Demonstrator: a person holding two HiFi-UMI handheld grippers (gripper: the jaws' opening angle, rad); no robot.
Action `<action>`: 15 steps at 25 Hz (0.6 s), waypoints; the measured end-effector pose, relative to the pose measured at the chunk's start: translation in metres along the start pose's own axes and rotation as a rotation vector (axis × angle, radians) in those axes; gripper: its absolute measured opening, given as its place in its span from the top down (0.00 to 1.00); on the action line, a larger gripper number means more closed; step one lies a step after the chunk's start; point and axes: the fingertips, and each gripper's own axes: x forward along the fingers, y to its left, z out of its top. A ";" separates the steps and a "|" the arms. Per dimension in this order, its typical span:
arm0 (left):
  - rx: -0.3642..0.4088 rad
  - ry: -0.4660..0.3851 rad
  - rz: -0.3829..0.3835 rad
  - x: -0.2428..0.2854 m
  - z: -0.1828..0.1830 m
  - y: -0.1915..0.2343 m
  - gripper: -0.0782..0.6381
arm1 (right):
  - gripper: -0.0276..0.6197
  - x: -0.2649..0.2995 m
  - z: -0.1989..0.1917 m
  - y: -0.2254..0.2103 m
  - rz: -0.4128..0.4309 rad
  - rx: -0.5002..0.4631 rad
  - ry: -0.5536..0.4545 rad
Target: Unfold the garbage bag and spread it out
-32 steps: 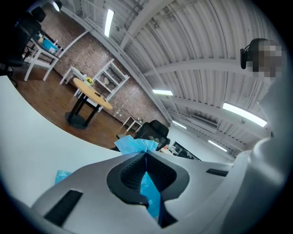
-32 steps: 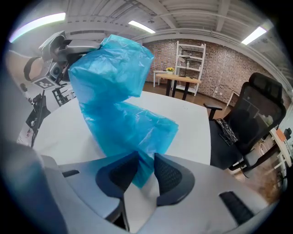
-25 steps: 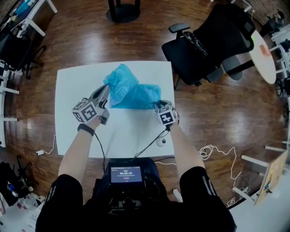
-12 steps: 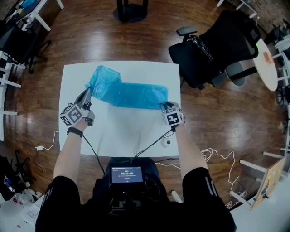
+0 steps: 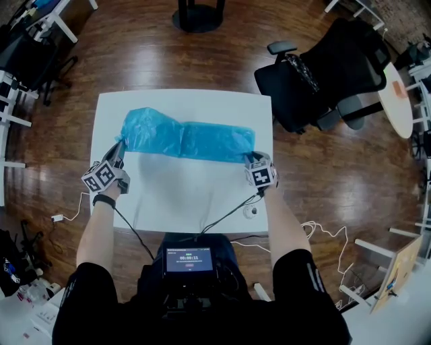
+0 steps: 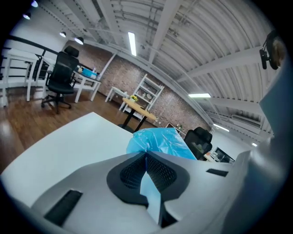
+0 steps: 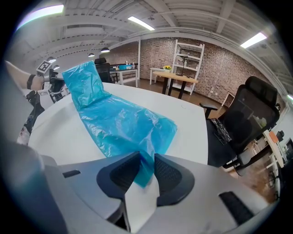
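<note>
A blue garbage bag (image 5: 185, 139) lies stretched in a long band across the white table (image 5: 182, 195). My left gripper (image 5: 121, 145) is at the bag's left end, shut on a thin edge of the film (image 6: 147, 192), with the crumpled rest of the bag (image 6: 160, 141) ahead of it. My right gripper (image 5: 250, 157) stands at the bag's right end. In the right gripper view (image 7: 146, 164) its jaws have just been closing. A corner of the bag (image 7: 116, 121) hangs in the gap between the pads, which do not press on it.
A black office chair (image 5: 323, 67) stands off the table's far right corner. A dark cable (image 5: 225, 214) and a small white object (image 5: 250, 211) lie at the table's near edge. A stool base (image 5: 197, 13) stands beyond the far edge, white desks (image 5: 13, 101) at the left.
My left gripper has moved left and toward the near edge with the bag's end, pulling the bunched bag out into a long flat band. The right gripper has stayed in place.
</note>
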 end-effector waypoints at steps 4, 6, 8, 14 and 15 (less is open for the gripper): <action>0.036 0.033 0.068 -0.005 -0.007 0.023 0.88 | 0.78 -0.001 -0.001 0.002 -0.006 -0.007 0.006; 0.076 0.067 0.109 -0.007 -0.012 0.035 0.88 | 0.78 -0.001 -0.001 0.002 -0.011 -0.008 0.012; 0.115 0.107 0.150 -0.008 -0.017 0.048 0.88 | 0.78 -0.001 -0.001 0.002 -0.015 -0.015 0.011; 0.259 0.231 0.256 -0.013 -0.030 0.085 0.88 | 0.78 -0.002 -0.001 0.004 -0.023 -0.015 0.018; 0.275 0.245 0.275 -0.013 -0.030 0.089 0.88 | 0.78 -0.002 -0.001 0.004 -0.023 -0.015 0.018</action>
